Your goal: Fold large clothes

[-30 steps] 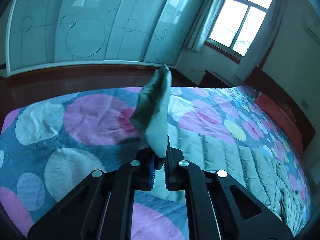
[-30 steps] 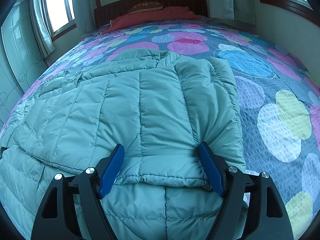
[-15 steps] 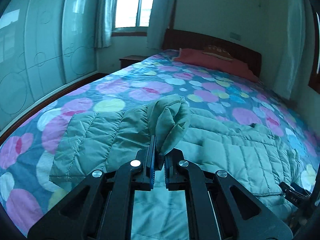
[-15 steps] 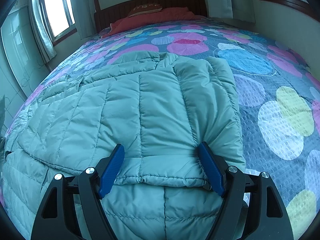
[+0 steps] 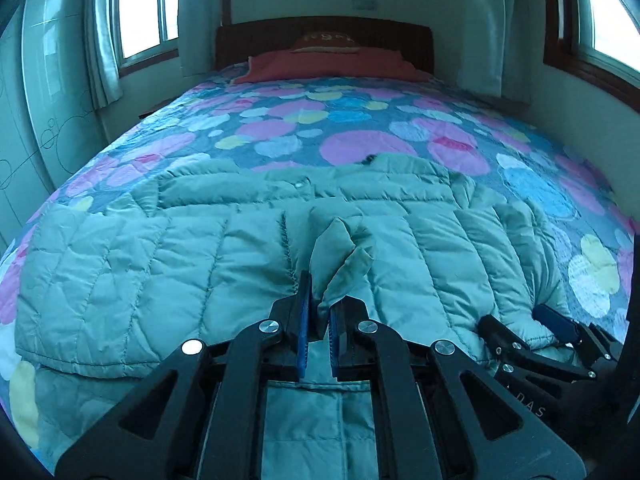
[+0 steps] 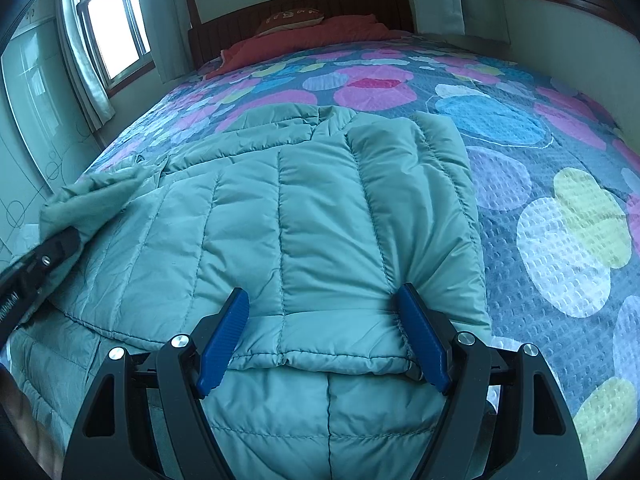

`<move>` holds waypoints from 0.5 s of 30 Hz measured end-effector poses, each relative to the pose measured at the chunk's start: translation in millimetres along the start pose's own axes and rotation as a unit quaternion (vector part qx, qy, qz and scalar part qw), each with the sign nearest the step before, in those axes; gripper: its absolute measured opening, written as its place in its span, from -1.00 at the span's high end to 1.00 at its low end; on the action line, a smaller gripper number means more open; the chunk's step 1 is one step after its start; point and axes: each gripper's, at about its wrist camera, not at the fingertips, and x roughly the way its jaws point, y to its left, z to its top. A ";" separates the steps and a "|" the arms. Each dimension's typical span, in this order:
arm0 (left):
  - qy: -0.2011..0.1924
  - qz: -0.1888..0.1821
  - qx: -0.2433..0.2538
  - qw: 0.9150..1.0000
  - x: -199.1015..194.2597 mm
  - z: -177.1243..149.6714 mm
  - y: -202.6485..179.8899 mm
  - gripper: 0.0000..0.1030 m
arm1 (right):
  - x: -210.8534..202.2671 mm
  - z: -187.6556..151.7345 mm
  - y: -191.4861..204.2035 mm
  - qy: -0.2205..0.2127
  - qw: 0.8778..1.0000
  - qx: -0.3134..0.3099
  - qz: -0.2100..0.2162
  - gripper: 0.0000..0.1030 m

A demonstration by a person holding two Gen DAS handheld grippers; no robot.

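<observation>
Bed [image 6: 520, 128]: left tongs [image 5: 318, 320] pinch jacket [image 6: 304, 216] cuff; right tongs [image 6: 324, 312] wide, straddling fold.

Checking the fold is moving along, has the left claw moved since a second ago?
Yes. The left claw, shut on a sleeve, swung from facing the wardrobe round toward the headboard and now sits over the jacket, beside the right claw.

A: Where do the two wrist views look from?
B: Both sit low and close over the green jacket [image 5: 224, 264], facing up the bed [image 6: 520, 128] toward the headboard [image 5: 324, 32] at upper centre

A: What do they share?
B: Jacket, bedspread, pillows
</observation>
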 end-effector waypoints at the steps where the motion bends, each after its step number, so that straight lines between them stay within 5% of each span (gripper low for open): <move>1: 0.006 -0.004 0.003 1.000 2.8 -2.7 -3.3 0.80 | -0.2 0.0 -0.3 0.000 1.000 0.000 0.000 -0.47; 6: -0.001 -0.030 0.004 1.000 -11.0 -6.3 -7.4 -0.02 | -0.2 0.4 -0.8 0.000 1.000 -0.001 -0.001 -0.47; 12: -0.019 -0.037 -0.005 0.999 -48.6 -10.6 12.5 -0.21 | 0.0 1.0 -0.1 0.005 1.000 -0.001 -0.003 -0.47; 15: -0.025 -0.012 -0.012 1.000 -65.6 -16.3 38.4 -0.21 | -2.6 5.3 4.5 0.012 1.000 -0.005 -0.014 -0.46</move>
